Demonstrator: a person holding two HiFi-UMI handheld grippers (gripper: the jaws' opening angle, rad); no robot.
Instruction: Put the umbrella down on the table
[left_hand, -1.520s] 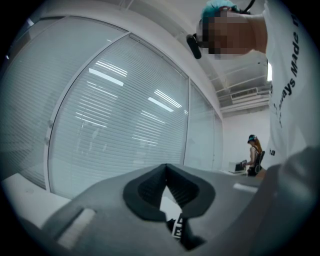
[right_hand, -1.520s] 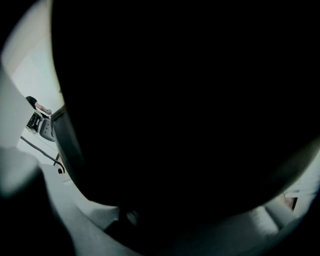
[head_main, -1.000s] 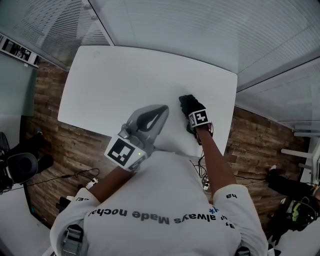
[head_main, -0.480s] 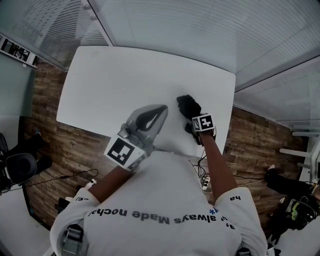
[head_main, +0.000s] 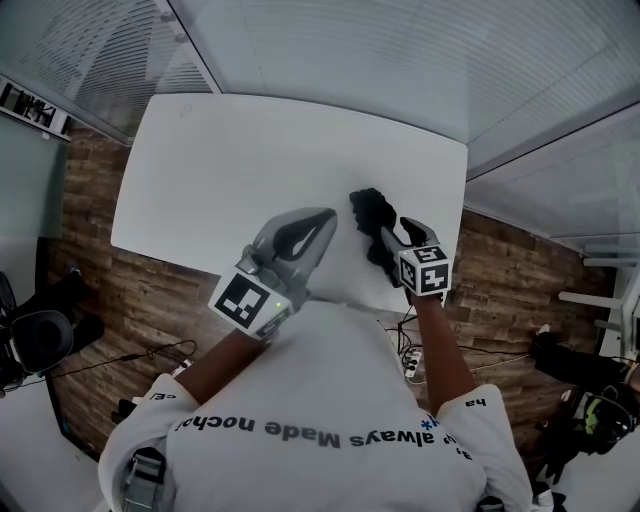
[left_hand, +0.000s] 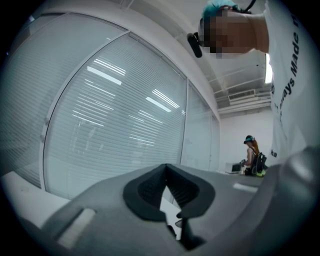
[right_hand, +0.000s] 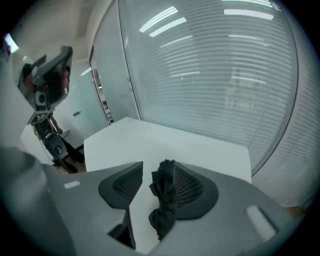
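Head view looked steeply down on glass walls (head_main: 400, 50) hung with blinds, which wrapped the scene from 10 o'clock over 12 to 3 o'clock. Below them the white worktop (head_main: 230, 170) filled the middle, with wooden floor (head_main: 150, 290) showing past its edges at 8 and 4 o'clock. My white shirt (head_main: 320, 400) took up the 6 o'clock part of the frame.

My left tongs (head_main: 318, 222) reached over the worktop's near edge, pointing toward 1 o'clock. In the left gripper view their dark pads (left_hand: 145, 192) met at the tip, closed together.

My right tongs (head_main: 385, 238) sat at 3 o'clock of the left ones, near the worktop's 4 o'clock corner, with their marker cube (head_main: 425, 270) toward me. Their jaws had just been closing, yet in the right gripper view they stood apart. The black folded umbrella (right_hand: 165, 200) ran lengthwise between them. It lay against the pad at 3 o'clock (right_hand: 192, 187), and a strip of white worktop showed between it and the pad at 9 o'clock (right_hand: 122, 185).

In the head view the umbrella sat at 11 o'clock of the right tongs, over the worktop. I could not tell whether it rested on the surface or hung clear.
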